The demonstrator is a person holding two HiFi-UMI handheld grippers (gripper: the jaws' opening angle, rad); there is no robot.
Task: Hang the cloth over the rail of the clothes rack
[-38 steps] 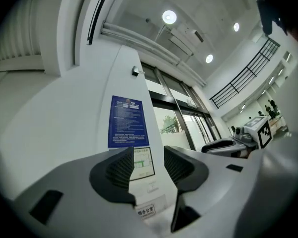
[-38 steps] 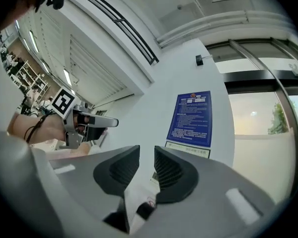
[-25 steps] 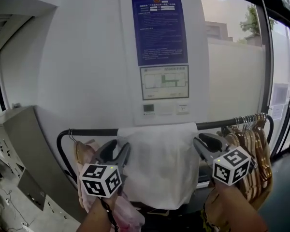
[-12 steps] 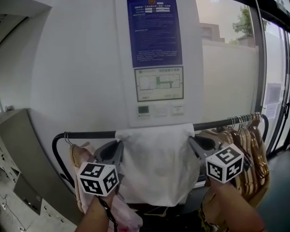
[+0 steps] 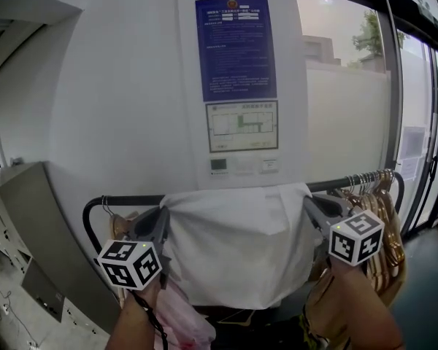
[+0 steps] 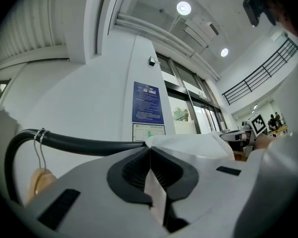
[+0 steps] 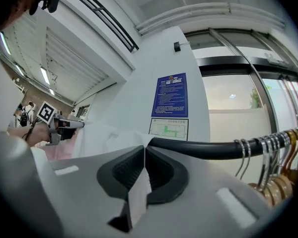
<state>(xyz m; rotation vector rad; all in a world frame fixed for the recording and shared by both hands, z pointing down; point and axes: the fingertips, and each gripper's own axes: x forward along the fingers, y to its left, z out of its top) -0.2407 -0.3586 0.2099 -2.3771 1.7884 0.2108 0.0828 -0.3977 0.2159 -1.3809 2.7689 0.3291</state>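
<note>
In the head view, the white cloth [image 5: 237, 246] hangs over the black rail [image 5: 124, 200] in the lower middle of the frame, spread wide between our two grippers. Our left gripper [image 5: 163, 214] meets the cloth's left edge at lower left, and our right gripper [image 5: 311, 203] meets its right edge at lower right. Wooden hangers [image 5: 383, 210] crowd the rail at far right, and a blue poster [image 5: 236, 48] sits on the wall above.

In the left gripper view, the left gripper [image 6: 150, 150] is clenched on a fold of the cloth [image 6: 188, 144], a strip of which shows between the pads. The rail [image 6: 79, 145] runs in from the left, with one hanger [image 6: 39, 180] at lower left.

In the right gripper view, the right gripper [image 7: 144, 150] is likewise clamped on the cloth [image 7: 99, 138], which lies left of centre. The rail [image 7: 198, 148] stretches right towards the hangers [image 7: 278, 182].
</note>
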